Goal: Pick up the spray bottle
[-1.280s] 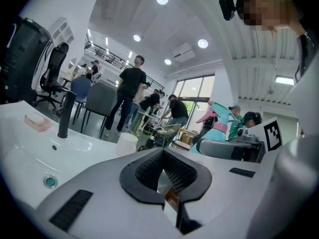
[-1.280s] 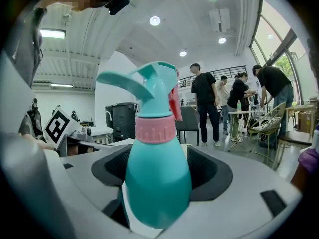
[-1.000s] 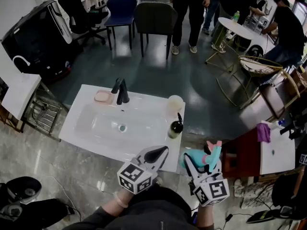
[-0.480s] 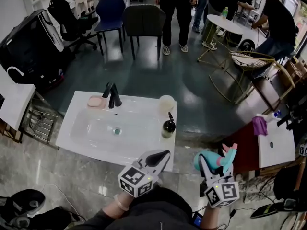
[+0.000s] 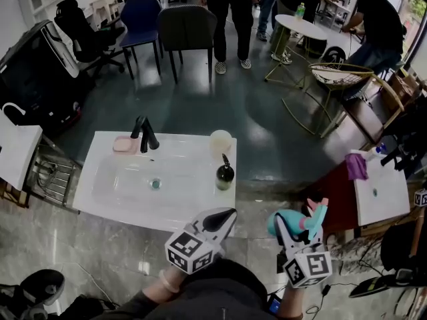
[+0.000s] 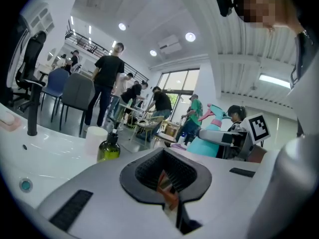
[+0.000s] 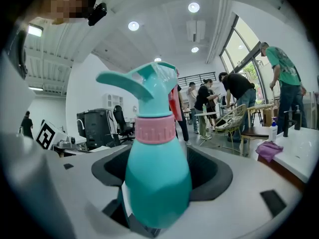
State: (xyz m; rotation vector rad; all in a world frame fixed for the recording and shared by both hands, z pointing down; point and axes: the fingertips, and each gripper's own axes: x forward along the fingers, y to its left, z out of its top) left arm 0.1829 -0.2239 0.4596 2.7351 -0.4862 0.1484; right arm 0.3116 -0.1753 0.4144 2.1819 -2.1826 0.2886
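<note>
Room ahead of left claw: the left claw (image 5: 222,216) hangs just off the near right corner of the white desk (image 5: 193,199); the near rim runs away to its left, and bare glossy floor (image 5: 263,209) lies to its right.
Room around right claw: the right claw (image 5: 297,227) is over that floor strip, well clear of the desk's right rim. A red-brown cabinet (image 5: 333,199) stands near, on its right.
Spray bottle: the spray bottle (image 5: 283,220) is off the desk, upright between the right claw's jaws, with its head above the jaw tips.
Right claw: closed on the lower belly of the spray bottle (image 7: 157,173), one jaw on each side.
Left claw: the jaws are together in the left gripper view (image 6: 167,183), nothing between them.
Ahead of left claw: a dark green pump bottle (image 5: 225,173) near the desk's right rim, and a pale cup (image 5: 220,141) just beyond it.
Farther left: a black faucet (image 5: 145,134) at the far rim, with a pink soap dish (image 5: 124,144) beside it.
Materials and shapes: the bottle is smooth teal plastic, pear-shaped, with a ribbed pink collar and a teal trigger head. The desk is glossy white with a shallow sunk basin. The claws are grey shells with dark ribbed hollows.
</note>
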